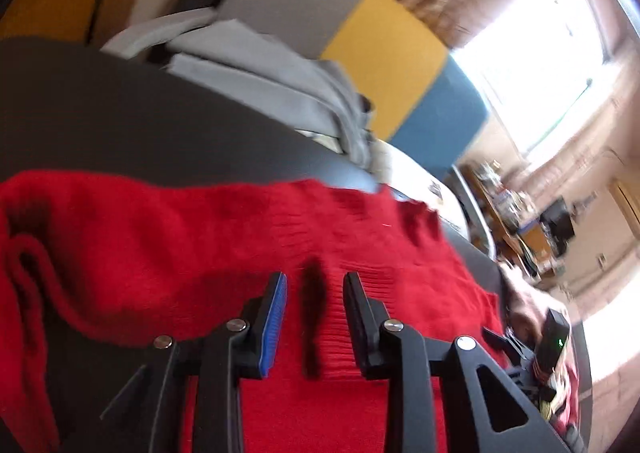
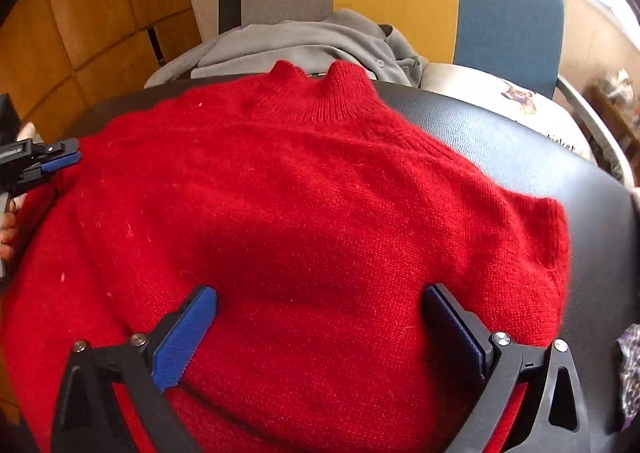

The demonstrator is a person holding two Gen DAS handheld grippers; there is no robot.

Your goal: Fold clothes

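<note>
Right wrist, red sweater (image 2: 304, 205), right claw (image 2: 320, 317) spread

Red sweater (image 2: 304, 221): lay flat on black surface (image 2: 520, 157), collar toward grey garment (image 2: 304, 43). Right gripper (image 2: 320, 329) jaws stood wide above its hem; left gripper (image 2: 60, 161) at its left edge.

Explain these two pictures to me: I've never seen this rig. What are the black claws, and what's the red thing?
No robot here: a person holds a two-finger tool in each hand, each with its own camera looking along the fingers. One picture is from the left gripper, fingers slightly apart above the cloth, gripping nothing visible. The other is from the right gripper, fingers wide open. The red sweater lies spread on a black surface, collar away from the camera. Grey clothes lie behind it.
</note>
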